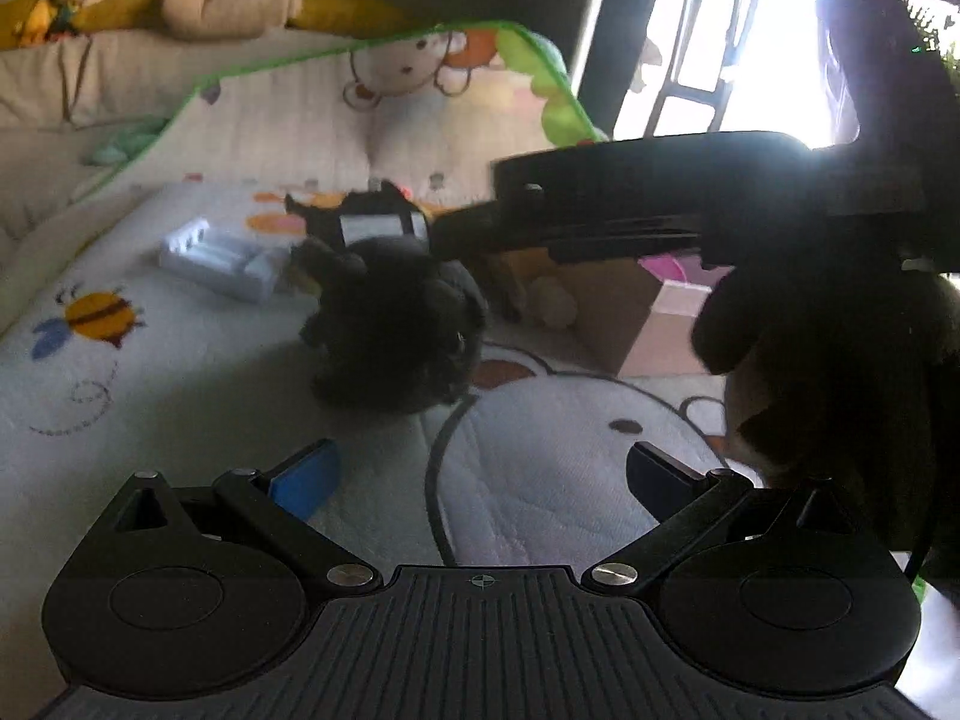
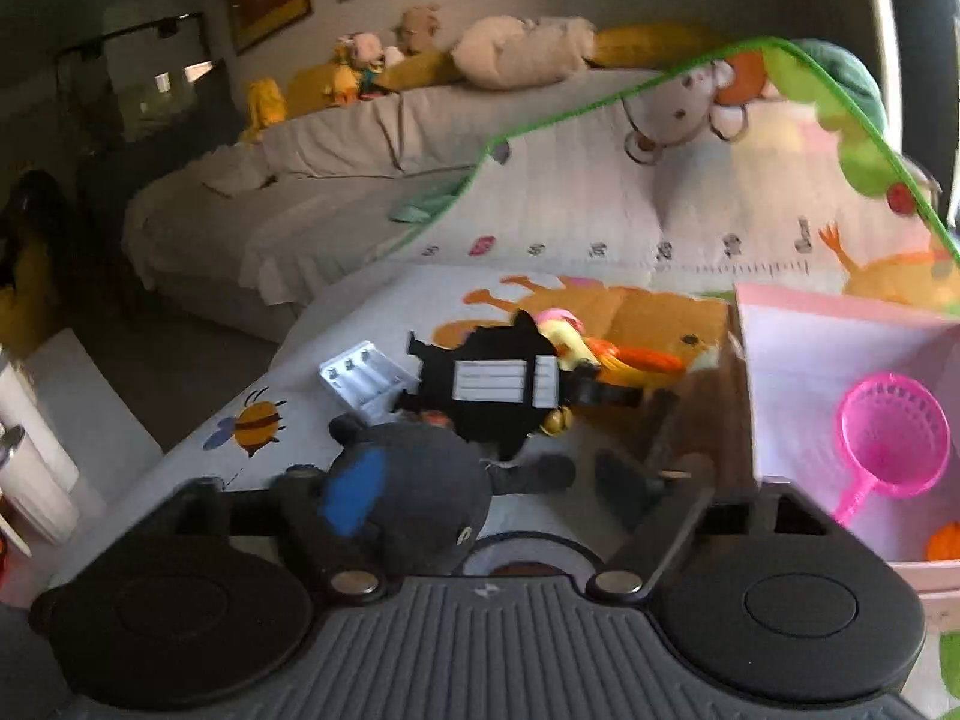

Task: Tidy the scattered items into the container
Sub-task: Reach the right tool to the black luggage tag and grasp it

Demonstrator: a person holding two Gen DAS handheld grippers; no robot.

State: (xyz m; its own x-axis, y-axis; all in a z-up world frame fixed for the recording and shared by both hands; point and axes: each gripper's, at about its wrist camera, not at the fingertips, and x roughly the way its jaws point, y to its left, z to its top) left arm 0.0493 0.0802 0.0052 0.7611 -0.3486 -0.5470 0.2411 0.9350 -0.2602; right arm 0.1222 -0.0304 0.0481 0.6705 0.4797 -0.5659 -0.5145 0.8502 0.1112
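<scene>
Dark plush toy [image 2: 408, 498]: lower centre of your right view, lying between the spread fingers of your right gripper [image 2: 480, 492], not clamped. Left gripper [image 1: 480, 480]: apart, empty. Centre both pads on the body before closing, then carry it to the pink box [image 2: 840, 360] at right.

A dark grey plush toy [image 2: 408, 498] with a blue patch lies just left of the pink-walled box [image 2: 840, 372]. A pink strainer [image 2: 888, 444] rests inside the box.

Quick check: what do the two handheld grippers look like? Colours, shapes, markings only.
Both are matte black. Each has a ribbed grey-black centre plate flanked by two round housings, with silver pivot screws and angled link arms running to the fingers. The left gripper has one blue finger pad, one dark, plus a small crosshair mark on the plate. The right gripper also shows a blue pad. No sleeves visible.
</scene>
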